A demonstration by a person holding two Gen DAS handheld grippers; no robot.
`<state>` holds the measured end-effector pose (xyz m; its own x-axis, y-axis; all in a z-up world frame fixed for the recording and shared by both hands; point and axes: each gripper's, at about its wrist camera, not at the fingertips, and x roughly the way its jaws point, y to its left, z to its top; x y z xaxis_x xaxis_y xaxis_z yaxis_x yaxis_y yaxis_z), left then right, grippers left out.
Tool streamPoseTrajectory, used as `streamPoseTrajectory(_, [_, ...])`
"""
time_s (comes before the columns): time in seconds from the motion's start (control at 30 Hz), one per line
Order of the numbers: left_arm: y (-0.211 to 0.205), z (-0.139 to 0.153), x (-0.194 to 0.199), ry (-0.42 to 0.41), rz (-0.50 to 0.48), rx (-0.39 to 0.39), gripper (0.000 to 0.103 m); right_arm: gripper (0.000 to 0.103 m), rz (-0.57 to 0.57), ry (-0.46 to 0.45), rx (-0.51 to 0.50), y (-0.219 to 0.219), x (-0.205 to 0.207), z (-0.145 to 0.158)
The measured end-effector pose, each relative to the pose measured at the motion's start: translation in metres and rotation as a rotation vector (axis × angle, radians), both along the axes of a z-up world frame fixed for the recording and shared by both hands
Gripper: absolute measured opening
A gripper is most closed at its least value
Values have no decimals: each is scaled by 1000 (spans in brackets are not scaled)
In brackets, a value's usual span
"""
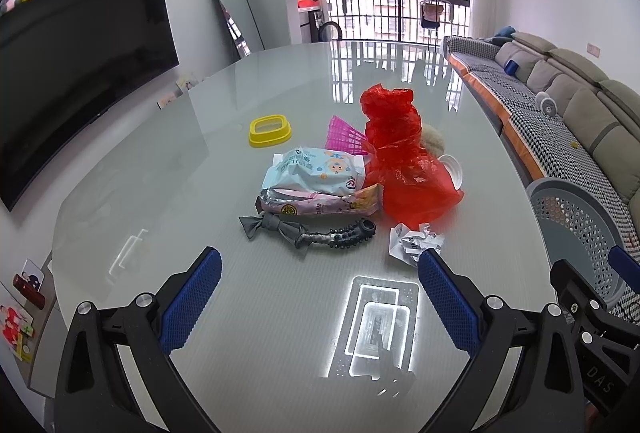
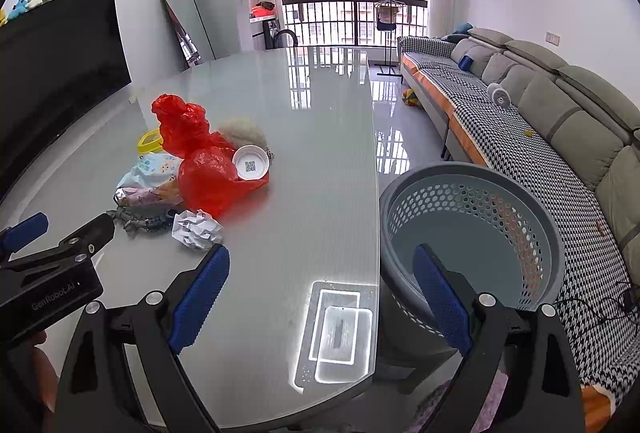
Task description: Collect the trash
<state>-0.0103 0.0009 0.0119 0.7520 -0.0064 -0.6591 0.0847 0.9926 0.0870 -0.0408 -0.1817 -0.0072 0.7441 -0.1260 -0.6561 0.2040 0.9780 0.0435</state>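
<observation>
A pile of trash lies mid-table: a red plastic bag (image 1: 402,161), a wet-wipes pack (image 1: 316,169), a pink snack wrapper (image 1: 320,203), a grey bow-shaped item (image 1: 308,231), a crumpled white paper ball (image 1: 414,243), a pink mesh piece (image 1: 346,135) and a yellow ring (image 1: 270,130). My left gripper (image 1: 320,273) is open and empty, just short of the pile. My right gripper (image 2: 320,269) is open and empty over the table's right edge, beside the grey perforated basket (image 2: 472,229). The paper ball (image 2: 197,230), red bag (image 2: 200,157) and a white bowl (image 2: 251,163) show in the right wrist view.
The glossy grey table (image 1: 248,313) has its right edge next to the basket (image 1: 576,229). A sofa with a checkered cover (image 2: 520,121) runs along the right. A television (image 1: 80,73) hangs on the left wall. The left gripper's body (image 2: 52,273) shows at the left.
</observation>
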Motion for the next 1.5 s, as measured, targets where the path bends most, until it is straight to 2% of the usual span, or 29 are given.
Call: streamPoseTrajectory(1.5, [3,-1,0,4,5,-3,97,89,2,-1,2,0,-3,1])
